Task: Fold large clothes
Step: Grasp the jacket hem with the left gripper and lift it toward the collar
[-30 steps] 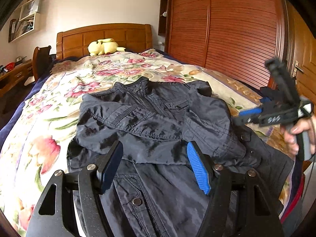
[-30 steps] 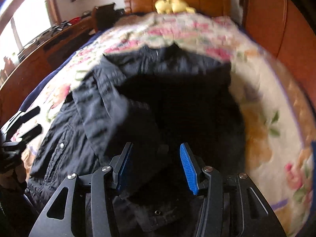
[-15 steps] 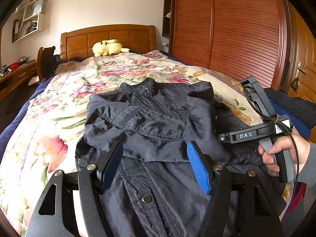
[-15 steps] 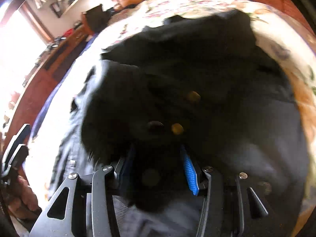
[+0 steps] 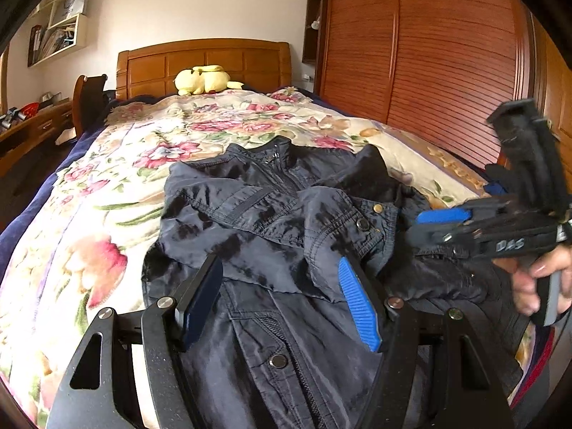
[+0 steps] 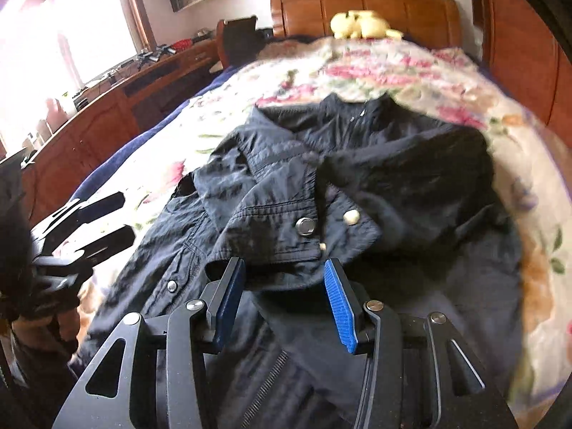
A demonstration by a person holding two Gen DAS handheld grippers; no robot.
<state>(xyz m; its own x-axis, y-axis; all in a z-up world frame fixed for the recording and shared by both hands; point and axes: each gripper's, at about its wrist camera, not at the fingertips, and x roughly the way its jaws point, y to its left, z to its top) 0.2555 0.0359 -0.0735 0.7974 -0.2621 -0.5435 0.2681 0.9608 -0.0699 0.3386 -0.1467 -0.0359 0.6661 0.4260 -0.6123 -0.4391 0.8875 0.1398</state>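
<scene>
A dark navy jacket (image 5: 271,221) lies front-up on the floral bed, collar toward the headboard; it also shows in the right wrist view (image 6: 393,186). Both sleeves are folded across the chest, and the right sleeve's cuff (image 6: 304,228) with snap buttons lies on top. My left gripper (image 5: 282,300) is open and empty above the jacket's lower front. My right gripper (image 6: 282,300) is open and empty just short of the cuff; it shows from the side in the left wrist view (image 5: 443,221), at the jacket's right edge.
The floral quilt (image 5: 107,193) covers the bed. A yellow plush toy (image 5: 203,80) sits by the wooden headboard. A wooden wardrobe (image 5: 429,53) stands to the right, and a desk with clutter (image 6: 107,82) to the left.
My right gripper carried the right sleeve across the jacket's chest, let it go and drew back open. The cuff now lies on the front. My left gripper stayed open in place.
</scene>
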